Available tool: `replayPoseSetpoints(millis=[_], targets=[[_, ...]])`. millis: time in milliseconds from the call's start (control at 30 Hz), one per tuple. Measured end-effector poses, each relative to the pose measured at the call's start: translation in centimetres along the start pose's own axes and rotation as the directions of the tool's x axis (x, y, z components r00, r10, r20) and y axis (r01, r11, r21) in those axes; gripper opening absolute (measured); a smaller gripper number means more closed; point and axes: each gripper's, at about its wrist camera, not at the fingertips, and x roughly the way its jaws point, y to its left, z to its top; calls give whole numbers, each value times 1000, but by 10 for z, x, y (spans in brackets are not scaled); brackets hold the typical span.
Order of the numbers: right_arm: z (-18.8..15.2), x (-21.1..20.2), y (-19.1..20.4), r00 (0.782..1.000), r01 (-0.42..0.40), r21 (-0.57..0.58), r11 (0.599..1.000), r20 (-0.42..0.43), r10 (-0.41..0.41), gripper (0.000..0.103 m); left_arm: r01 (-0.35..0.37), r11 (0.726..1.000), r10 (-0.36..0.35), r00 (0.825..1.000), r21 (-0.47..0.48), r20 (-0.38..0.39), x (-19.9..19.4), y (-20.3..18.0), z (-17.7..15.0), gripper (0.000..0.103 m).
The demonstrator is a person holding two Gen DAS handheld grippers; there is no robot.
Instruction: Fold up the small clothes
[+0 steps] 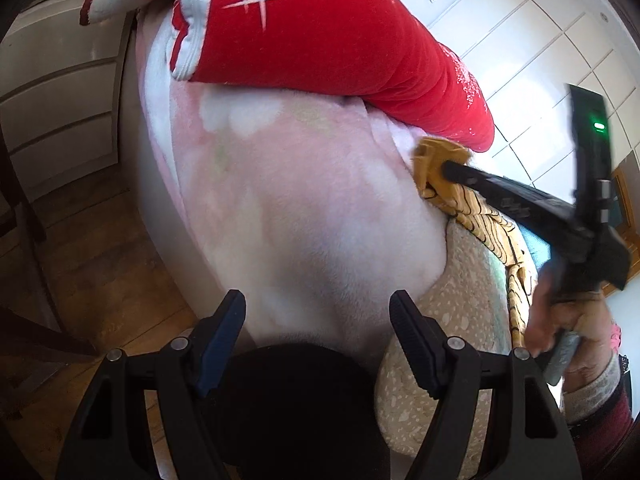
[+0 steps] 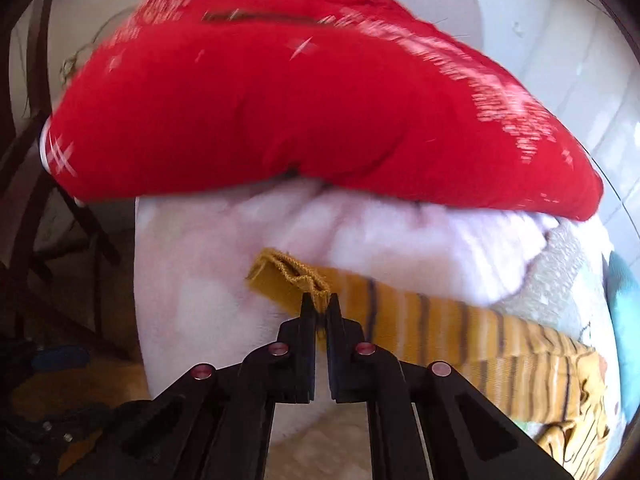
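A yellow striped garment [image 2: 480, 344] with a mustard cuff [image 2: 280, 280] stretches from the lower right across a pale pink fleece blanket [image 2: 200, 300]. My right gripper [image 2: 320, 304] is shut on the edge of that cuff. From the left wrist view the same right gripper [image 1: 444, 168] shows at the right, pinching the yellow cloth [image 1: 436, 160], with a hand [image 1: 568, 340] on its handle. A red garment [image 1: 320, 40] with white stitching lies along the far side of the blanket. My left gripper [image 1: 318, 312] hangs open over the near part of the pink blanket [image 1: 300, 200], holding nothing.
The blanket sits on a rounded surface over a beige spotted cushion [image 1: 460, 320]. A white drawer unit [image 1: 60, 100] and wooden floor [image 1: 100, 260] lie to the left. White cabinet doors [image 1: 540, 40] fill the right. Dark chair legs [image 2: 48, 200] stand at the left in the right wrist view.
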Motion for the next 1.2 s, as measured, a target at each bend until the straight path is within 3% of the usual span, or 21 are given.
replayPoseSetpoints(millis=[133, 267, 367, 433, 567, 633, 733, 867, 1000, 1200], targets=[[-17, -76, -62, 992, 109, 45, 993, 62, -111, 5, 11, 999, -11, 1000, 37, 8, -4, -18, 2, 73], [-74, -159, -152, 945, 323, 98, 941, 14, -326, 5, 40, 995, -40, 999, 96, -1, -2, -47, 1, 73], [-146, -217, -225, 875, 484, 195, 853, -97, -474, 5, 67, 986, -65, 998, 153, -19, 2, -77, -5, 73], [-204, -245, -267, 828, 561, 284, 778, -192, -527, 5, 79, 977, -74, 997, 198, -34, 4, -99, -10, 73], [-323, -266, -320, 746, 665, 397, 633, -399, -533, 8, 105, 950, -85, 993, 294, -83, 12, -147, -22, 73], [-373, -269, -331, 728, 684, 446, 577, -472, -498, 28, 115, 933, -86, 991, 342, -99, 14, -171, -30, 73], [-419, -286, -334, 766, 642, 561, 523, -446, -463, 46, 109, 902, -70, 992, 417, -110, 16, -204, -40, 73], [-452, -301, -341, 800, 588, 669, 454, -400, -447, 47, 112, 866, -52, 989, 487, -136, 27, -240, -57, 74], [-469, -292, -349, 836, 526, 736, 426, -356, -418, 48, 109, 835, -23, 986, 540, -163, 48, -272, -70, 74], [-480, -284, -349, 886, 416, 811, 411, -259, -384, 60, 104, 739, -14, 990, 666, -140, 92, -335, -64, 74]])
